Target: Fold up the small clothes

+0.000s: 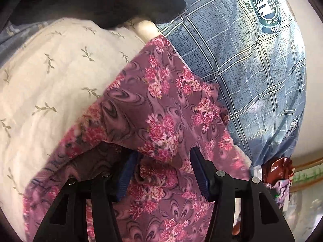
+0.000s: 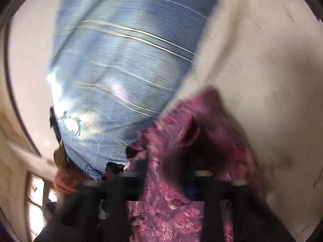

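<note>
Holding floral garment [image 2: 169, 211]: right gripper [image 2: 167, 181] fingers clamped on it; left gripper [image 1: 163, 167] fingers spread, cloth lying between, unpinched.

The left gripper [image 1: 163, 161] stands open over a purple floral garment [image 1: 161, 109], which lies across a cream leaf-print cloth [image 1: 60, 70] and a blue plaid sheet [image 1: 252, 70].

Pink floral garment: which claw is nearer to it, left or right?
Right, narrowly. The right claw is shut with the pink floral garment bunched between its fingers; the left claw stands open astride a fold, fabric draped over one finger.
</note>
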`<state>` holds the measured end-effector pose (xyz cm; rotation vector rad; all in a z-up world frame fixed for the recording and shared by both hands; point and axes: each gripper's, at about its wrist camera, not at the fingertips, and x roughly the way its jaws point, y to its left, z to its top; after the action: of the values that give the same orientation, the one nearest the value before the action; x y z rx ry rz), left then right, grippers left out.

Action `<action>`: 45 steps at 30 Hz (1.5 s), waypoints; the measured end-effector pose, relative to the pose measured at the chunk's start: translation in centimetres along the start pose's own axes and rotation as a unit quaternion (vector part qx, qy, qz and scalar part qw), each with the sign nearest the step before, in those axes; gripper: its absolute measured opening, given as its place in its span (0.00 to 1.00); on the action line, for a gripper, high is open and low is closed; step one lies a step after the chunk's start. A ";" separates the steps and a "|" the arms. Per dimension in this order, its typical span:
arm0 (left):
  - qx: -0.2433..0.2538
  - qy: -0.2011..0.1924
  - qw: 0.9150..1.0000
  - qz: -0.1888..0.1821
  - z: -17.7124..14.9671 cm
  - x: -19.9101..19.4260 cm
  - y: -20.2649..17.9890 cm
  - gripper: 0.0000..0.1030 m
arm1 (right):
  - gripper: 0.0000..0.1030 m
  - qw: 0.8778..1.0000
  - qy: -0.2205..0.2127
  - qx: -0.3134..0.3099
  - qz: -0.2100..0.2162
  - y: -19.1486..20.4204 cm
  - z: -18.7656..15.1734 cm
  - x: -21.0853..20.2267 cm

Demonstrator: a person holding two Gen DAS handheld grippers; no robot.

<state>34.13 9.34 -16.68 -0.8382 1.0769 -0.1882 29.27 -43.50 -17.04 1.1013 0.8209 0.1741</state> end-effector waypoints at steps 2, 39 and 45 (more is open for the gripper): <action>0.012 -0.009 1.000 0.011 0.1 -0.7 -0.3 0.53 | 0.06 0.994 -0.053 -0.092 0.002 3.3 0.4 -2.1; 0.243 0.030 0.961 0.128 -5.9 -6.8 -6.1 0.53 | 0.45 0.981 0.057 -0.150 -0.109 2.1 -6.0 -6.8; 0.216 0.056 0.963 0.150 -8.0 -14.8 0.1 0.54 | 0.50 0.971 0.097 -0.169 -0.140 -1.4 -11.0 -13.6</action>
<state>20.14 12.99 -8.05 -0.2697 1.1971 -0.2075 12.05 -43.10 -13.55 0.6468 1.0683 0.1787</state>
